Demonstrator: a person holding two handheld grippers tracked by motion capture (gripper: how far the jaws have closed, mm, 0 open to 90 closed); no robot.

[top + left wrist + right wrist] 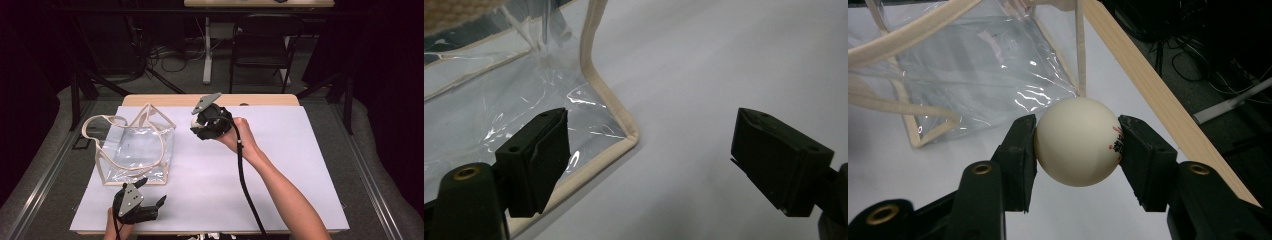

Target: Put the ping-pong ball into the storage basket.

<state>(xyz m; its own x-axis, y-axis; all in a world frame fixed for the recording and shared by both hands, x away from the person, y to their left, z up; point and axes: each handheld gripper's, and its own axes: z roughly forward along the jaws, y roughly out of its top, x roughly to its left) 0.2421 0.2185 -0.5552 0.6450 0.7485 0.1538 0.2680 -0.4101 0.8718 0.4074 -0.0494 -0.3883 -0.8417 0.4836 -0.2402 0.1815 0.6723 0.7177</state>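
Observation:
A clear plastic tote bag (135,150) with cream trim and handles lies on the left of the white table sheet (280,170). My right gripper (196,125) is held above the sheet just right of the bag, shut on a cream-white ball (1078,141) with red and black print; the bag (983,70) lies beyond it. My left gripper (152,192) rests near the front edge, just below the bag's front right corner (626,137). Its jaws stand wide apart with nothing between them, the left fingertip (541,155) over the bag's trim.
The wooden table edge (1168,110) runs along the far side of the sheet. Behind the table stand a black folding chair (262,45), a white table leg (206,50) and loose cables on grey carpet. Bare sheet spreads to the right.

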